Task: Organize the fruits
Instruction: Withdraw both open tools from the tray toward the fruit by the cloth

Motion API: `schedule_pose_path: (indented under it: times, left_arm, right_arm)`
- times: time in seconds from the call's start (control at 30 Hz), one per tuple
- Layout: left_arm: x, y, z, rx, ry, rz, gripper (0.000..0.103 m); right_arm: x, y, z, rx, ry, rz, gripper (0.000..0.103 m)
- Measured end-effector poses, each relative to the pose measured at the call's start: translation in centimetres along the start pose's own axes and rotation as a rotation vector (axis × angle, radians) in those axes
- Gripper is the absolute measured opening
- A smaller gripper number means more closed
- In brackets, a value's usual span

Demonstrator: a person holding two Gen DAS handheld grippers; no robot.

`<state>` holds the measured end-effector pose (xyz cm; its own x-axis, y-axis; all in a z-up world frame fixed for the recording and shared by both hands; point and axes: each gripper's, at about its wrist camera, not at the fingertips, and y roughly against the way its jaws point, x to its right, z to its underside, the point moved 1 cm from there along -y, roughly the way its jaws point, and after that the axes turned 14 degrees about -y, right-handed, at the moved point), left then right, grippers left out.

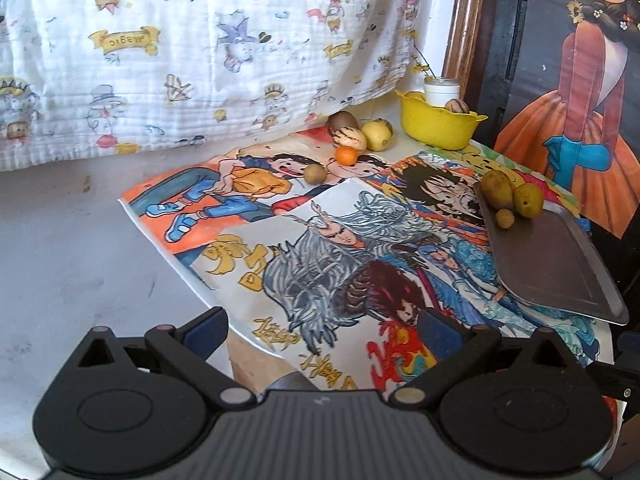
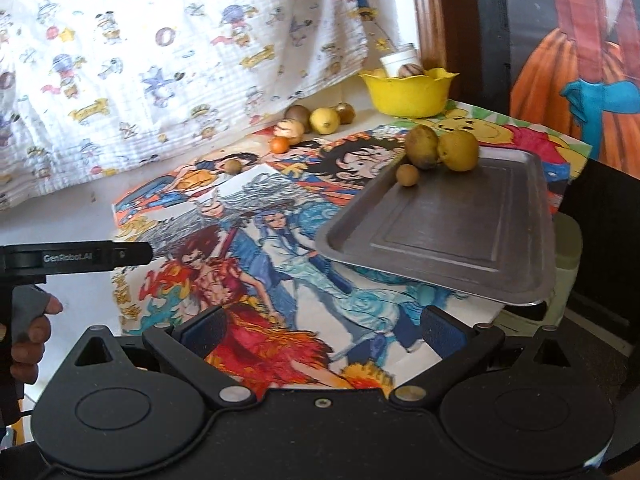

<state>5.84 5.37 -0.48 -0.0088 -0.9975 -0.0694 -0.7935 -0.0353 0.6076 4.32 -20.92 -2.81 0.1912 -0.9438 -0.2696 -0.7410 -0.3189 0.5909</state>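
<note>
Nearest, both tongs are spread wide and empty. The left gripper [image 1: 322, 330] and the right gripper [image 2: 323, 330] each hang above the illustrated posters [image 1: 320, 248] covering the table, touching nothing. In the right wrist view the body of the left tool appears to the left of the right gripper, with the person's hand [image 2: 28, 336] on its handle.

Ahead and to the right of both grippers lies the metal tray [image 2: 460, 232]. At its far end sit three fruits: a brownish pear-shaped fruit [image 2: 422, 147], a yellow-green fruit [image 2: 458, 150] touching it, and a small round brown fruit [image 2: 407, 175] just beside them.

Farther ahead, loose fruits rest on the table: a small brown fruit [image 1: 315, 174], a small orange [image 1: 345, 156], then a striped fruit [image 1: 352, 139], a yellow fruit [image 1: 377, 134] and a dark brown fruit [image 1: 343, 121] near the hanging printed cloth [image 1: 200, 60]. The yellow bowl [image 1: 438, 128] stands farthest, holding at least one striped fruit.

Judgement: sorting appears partly done, between picks. The next move calls for a forward reach to the nearest loose fruit, jaws centred on it before closing.
</note>
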Motion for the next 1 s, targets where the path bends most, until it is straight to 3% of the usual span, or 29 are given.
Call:
schedule_pose_path:
  times: [0.43, 0.67, 1.0]
  left_arm:
    - [-2.1, -1.5, -1.6, -0.020, -0.025, -0.067, 0.103]
    - [-3.9, -2.9, -4.2, 0.015, -0.065, -0.091, 0.103]
    - [-5.7, -5.4, -8.3, 0.069, -0.127, -0.039, 0.103]
  right_arm:
    - [-3.7, -2.8, -3.8, -0.019, 0.123, -0.082, 0.102]
    - [-4.8, -3.7, -9.4, 0.046, 0.168, -0.091, 0.102]
    - [-6.8, -5.4, -18.3, 0.055, 0.181, -0.104, 0.102]
